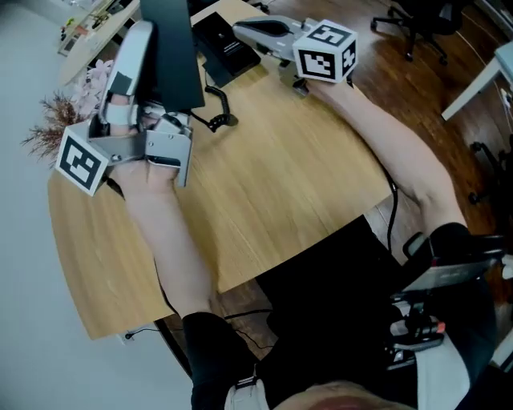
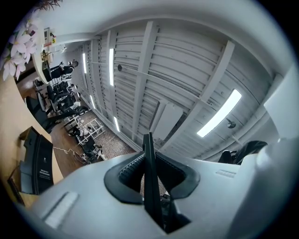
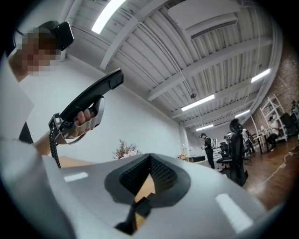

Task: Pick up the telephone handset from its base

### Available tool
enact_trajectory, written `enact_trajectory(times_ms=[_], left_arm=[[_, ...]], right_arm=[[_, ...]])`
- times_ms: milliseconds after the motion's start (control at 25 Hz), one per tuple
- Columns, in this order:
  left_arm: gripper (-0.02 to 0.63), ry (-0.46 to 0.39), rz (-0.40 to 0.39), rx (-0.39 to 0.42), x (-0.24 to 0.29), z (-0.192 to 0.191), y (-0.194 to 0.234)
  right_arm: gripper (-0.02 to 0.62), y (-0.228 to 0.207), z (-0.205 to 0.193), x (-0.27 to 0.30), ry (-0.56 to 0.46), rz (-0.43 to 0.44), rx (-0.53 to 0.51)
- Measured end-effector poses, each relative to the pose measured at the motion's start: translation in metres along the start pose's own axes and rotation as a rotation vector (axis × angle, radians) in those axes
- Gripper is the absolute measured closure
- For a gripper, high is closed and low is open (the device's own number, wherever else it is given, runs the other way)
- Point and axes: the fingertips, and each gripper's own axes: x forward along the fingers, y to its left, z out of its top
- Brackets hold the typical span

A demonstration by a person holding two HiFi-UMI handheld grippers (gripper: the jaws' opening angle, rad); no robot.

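Observation:
The black telephone handset [image 1: 175, 64] stands nearly upright above the wooden table [image 1: 272, 184], and my left gripper [image 1: 152, 48] is shut on it. In the left gripper view the handset [image 2: 150, 177] shows edge-on between the pads, pointing at the ceiling. Its curly cord [image 1: 216, 112] hangs down to the table. The black phone base [image 1: 220, 44] sits at the table's far edge. My right gripper [image 1: 244, 28] hovers just right of the base, shut with nothing in it [image 3: 149, 158]. In the right gripper view the raised handset [image 3: 88, 102] is at the upper left.
Dried twigs [image 1: 56, 120] and pale flowers [image 1: 96, 76] stand at the table's far left against the wall. Office chairs [image 1: 417, 20] are on the wood floor beyond the table. A person [image 3: 205, 149] stands far off in the room.

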Motion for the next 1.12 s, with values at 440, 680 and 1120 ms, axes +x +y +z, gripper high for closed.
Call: enact_trajectory(times_ms=[440, 680, 1120], left_arm=[[0.529, -0.033, 0.072, 0.02, -0.009, 0.004, 0.009], [0.529, -0.061, 0.093, 0.027, -0.013, 0.008, 0.011], [0.529, -0.072, 0.113, 0.028, -0.017, 0.01, 0.018]], right_arm=[[0.592, -0.015, 0.004, -0.014, -0.018, -0.063, -0.037], [0.592, -0.021, 0.001, -0.021, -0.01, -0.072, -0.027], [0.592, -0.023, -0.003, -0.022, -0.002, -0.074, -0.034]])
